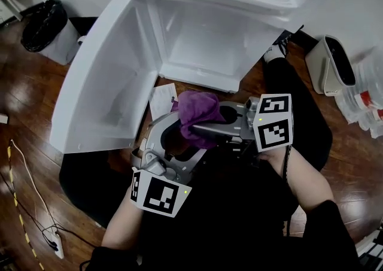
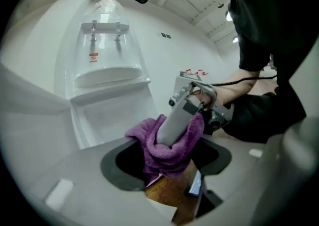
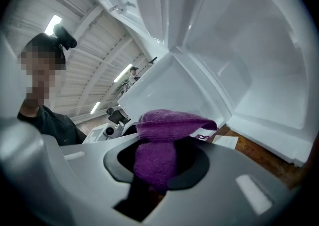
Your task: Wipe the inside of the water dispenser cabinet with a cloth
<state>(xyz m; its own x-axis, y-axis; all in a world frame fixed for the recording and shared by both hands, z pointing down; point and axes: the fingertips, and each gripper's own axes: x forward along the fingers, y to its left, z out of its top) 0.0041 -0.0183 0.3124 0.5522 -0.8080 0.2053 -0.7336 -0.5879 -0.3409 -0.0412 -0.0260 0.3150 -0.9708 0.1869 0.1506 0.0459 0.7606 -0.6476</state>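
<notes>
Two tools meet on one purple cloth. My right tool is clamped on it, with a fold bunched up above its jaws and a strip hanging down between them. My left tool comes in from the side with its jaws spread wide. The cloth and the tip of the right tool sit in that gap, and neither pad presses on them. Just beyond both tools stands the white water dispenser cabinet, its door swung wide open to the left of my left tool. The cloth hangs short of the opening, in front of its lower edge. Beneath the tools a sheet of paper lies on the wooden floor by the cabinet's foot.
</notes>
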